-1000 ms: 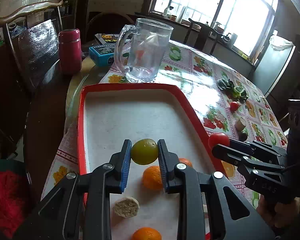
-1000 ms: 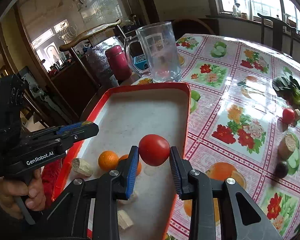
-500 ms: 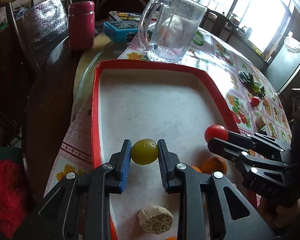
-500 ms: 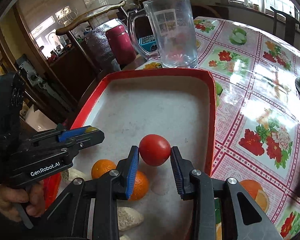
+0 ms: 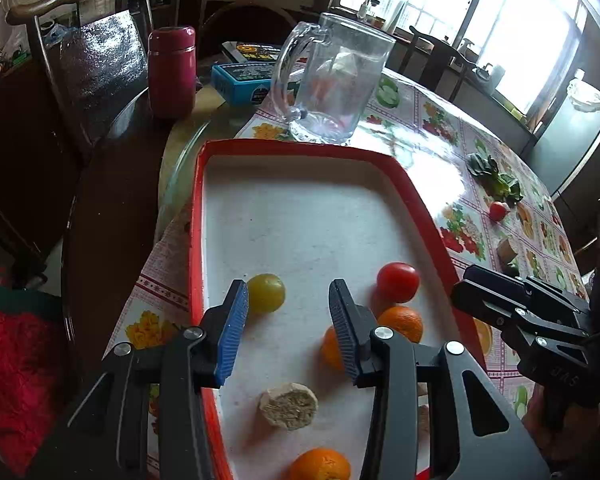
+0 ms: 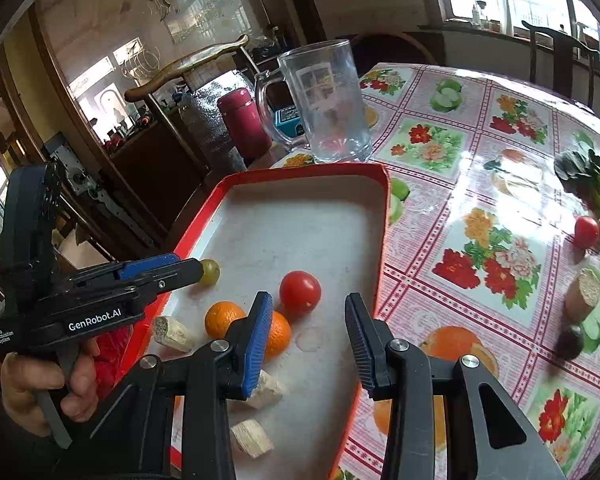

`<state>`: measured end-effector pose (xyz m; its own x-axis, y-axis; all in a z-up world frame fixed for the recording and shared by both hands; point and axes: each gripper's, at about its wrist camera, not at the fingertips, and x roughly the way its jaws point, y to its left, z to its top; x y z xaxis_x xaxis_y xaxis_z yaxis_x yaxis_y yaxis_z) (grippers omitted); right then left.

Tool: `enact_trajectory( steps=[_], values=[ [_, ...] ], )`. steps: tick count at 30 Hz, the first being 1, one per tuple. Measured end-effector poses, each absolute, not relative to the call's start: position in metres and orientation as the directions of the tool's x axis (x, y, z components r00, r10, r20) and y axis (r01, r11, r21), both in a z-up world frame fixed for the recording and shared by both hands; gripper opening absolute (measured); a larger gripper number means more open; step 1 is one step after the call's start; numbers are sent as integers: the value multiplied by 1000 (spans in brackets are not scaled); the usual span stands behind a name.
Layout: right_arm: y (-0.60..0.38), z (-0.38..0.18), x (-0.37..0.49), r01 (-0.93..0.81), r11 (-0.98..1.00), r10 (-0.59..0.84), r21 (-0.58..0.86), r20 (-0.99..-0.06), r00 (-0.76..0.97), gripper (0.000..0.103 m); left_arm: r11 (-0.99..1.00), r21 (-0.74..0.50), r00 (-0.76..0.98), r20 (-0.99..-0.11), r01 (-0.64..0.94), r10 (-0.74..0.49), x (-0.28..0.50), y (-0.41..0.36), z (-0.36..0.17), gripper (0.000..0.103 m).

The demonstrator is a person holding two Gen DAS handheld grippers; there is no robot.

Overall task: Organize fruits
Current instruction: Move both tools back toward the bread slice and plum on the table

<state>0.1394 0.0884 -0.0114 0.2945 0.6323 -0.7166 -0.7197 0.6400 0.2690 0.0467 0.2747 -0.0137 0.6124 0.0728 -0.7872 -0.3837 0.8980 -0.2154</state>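
The red-rimmed white tray (image 5: 198, 240) holds a yellow-green fruit (image 5: 266, 293), a red tomato (image 5: 398, 282), three oranges (image 5: 402, 322) and pale cut pieces (image 5: 289, 406). My left gripper (image 5: 288, 292) hangs low over the tray with its jaws opening. The yellow-green fruit lies free on the tray floor by the blue pad's tip. My right gripper (image 6: 308, 300) is over the tray's right part (image 6: 382, 240), jaws opening. The tomato (image 6: 300, 292) rests on the tray just ahead of its fingertips, untouched by the pads. In the right wrist view the left gripper (image 6: 196, 270) shows beside the yellow-green fruit (image 6: 211, 272).
A glass mug (image 5: 332, 84) stands behind the tray, with a red flask (image 5: 171, 72) and a blue box (image 5: 240, 80) further left. On the flowered cloth to the right lie leafy greens (image 6: 588, 180), another tomato (image 6: 586, 232), a cut piece (image 6: 584, 292) and a dark fruit (image 6: 570, 342). A chair (image 5: 96, 64) stands at the left.
Both grippers have opened. The yellow-green fruit has left the left gripper and the tomato has left the right one. Both now lie on the tray.
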Motion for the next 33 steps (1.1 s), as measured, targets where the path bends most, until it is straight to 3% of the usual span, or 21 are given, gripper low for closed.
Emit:
enact_trajectory(
  steps=[20,33],
  values=[
    [-77,-20,156,-517,805,541,291,-717,440,41,967,-200,644,-764,-161,-51,85,155,15,40],
    [-69,-46,204,-477,840,494,260,-732,470,41,977,-198,622,-776,-83,-104,123,107,14,40]
  ],
)
